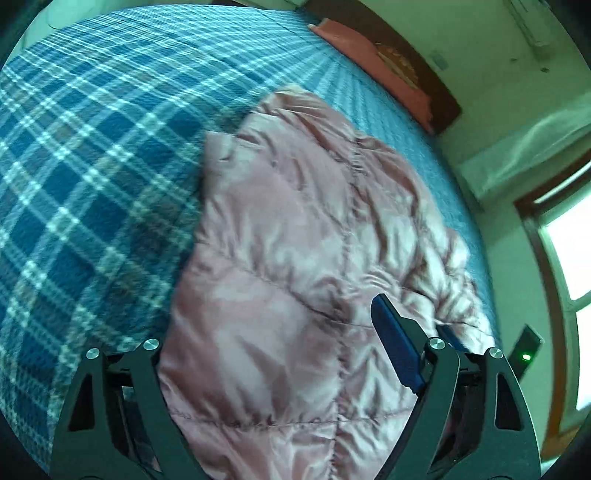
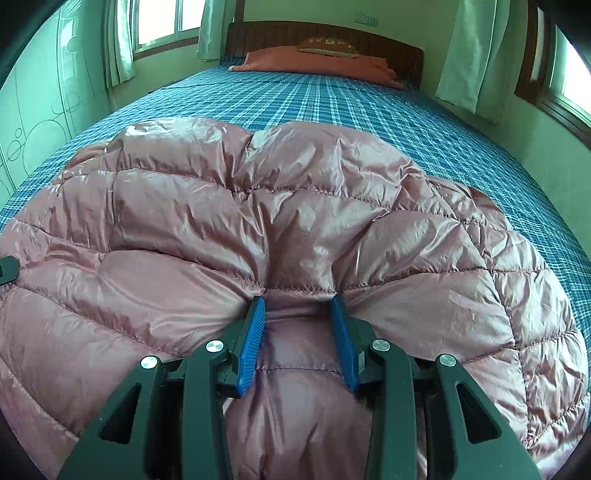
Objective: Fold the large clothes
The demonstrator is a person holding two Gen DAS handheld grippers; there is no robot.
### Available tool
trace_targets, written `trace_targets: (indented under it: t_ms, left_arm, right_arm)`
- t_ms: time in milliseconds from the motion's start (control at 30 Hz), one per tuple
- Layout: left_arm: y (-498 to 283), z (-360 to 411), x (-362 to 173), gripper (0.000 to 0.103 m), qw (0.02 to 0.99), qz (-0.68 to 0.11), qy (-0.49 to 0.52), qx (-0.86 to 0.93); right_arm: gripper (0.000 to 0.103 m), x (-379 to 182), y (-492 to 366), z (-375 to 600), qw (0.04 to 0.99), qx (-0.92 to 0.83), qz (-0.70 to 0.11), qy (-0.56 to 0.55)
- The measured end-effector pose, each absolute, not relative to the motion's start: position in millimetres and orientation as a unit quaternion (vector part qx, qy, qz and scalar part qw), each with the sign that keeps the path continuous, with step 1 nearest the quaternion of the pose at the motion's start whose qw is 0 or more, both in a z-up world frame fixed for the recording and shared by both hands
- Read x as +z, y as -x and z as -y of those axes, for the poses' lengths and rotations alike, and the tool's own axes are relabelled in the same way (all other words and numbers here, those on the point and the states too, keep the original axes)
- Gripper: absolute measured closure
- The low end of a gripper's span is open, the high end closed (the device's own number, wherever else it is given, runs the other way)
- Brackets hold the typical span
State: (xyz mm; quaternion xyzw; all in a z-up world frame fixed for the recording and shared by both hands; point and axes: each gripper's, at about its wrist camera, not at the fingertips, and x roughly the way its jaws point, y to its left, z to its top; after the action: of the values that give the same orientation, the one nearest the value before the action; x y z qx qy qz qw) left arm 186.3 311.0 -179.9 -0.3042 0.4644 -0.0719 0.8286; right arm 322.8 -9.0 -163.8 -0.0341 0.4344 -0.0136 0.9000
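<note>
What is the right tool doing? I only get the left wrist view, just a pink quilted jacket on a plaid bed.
Observer: The right tool is shut on a pinched ridge of the jacket, with both blue pads pressing it.
Operator: Where on the jacket is that grip?
Observer: On a stitched seam line. The fabric gathers into creases toward the pads.
Operator: Is anything lying beyond the jacket?
Observer: No, only bare plaid sheet runs up to an orange pillow at the headboard.
</note>
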Motion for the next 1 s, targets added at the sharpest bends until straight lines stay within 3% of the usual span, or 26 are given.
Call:
trace_targets:
  t_ms: [67, 133, 300, 367, 600, 767, 1000]
  left_arm:
    - [-188.2, -314.4, -183.8, 0.020, 0.822, -0.464, 0.321, -0.071]
    - [-191.4, -314.9, -188.2, 0.030, 0.823, -0.462, 0.323, -0.065]
    - [-189.5, -300.1, -172.0, 0.079, 0.842, -0.452, 0.282, -0.086]
    - [-182.8, -291.4, -152.6, 0.084, 0.860, -0.429, 0.261, -0.091]
    - [-170.8, -254.1, -91.2, 0.085, 0.887, -0.380, 0.234, -0.121]
    - [-170.7, -203.7, -45.0, 0.085, 0.900, -0.362, 0.191, -0.152]
    - [-172.7, -126.3, -21.6, 0.085, 0.907, -0.361, 0.126, -0.177]
  right_arm:
    - [0.065, -163.9, -322.2, 7.9, 0.900, -0.014, -0.434, 0.035]
    - [0.065, -163.8, -322.1, 8.2, 0.900, -0.015, -0.434, 0.037]
    - [0.065, -164.2, -321.2, 5.7, 0.901, -0.017, -0.433, 0.038]
    - [0.065, -164.2, -320.5, 3.4, 0.900, -0.018, -0.433, 0.038]
    - [0.065, -159.0, -323.9, 7.3, 0.897, -0.011, -0.441, 0.024]
    - [0.058, -139.2, -313.6, 34.4, 0.897, -0.002, -0.442, -0.006]
    - [0.058, -115.8, -266.2, 112.6, 0.903, -0.051, -0.427, -0.012]
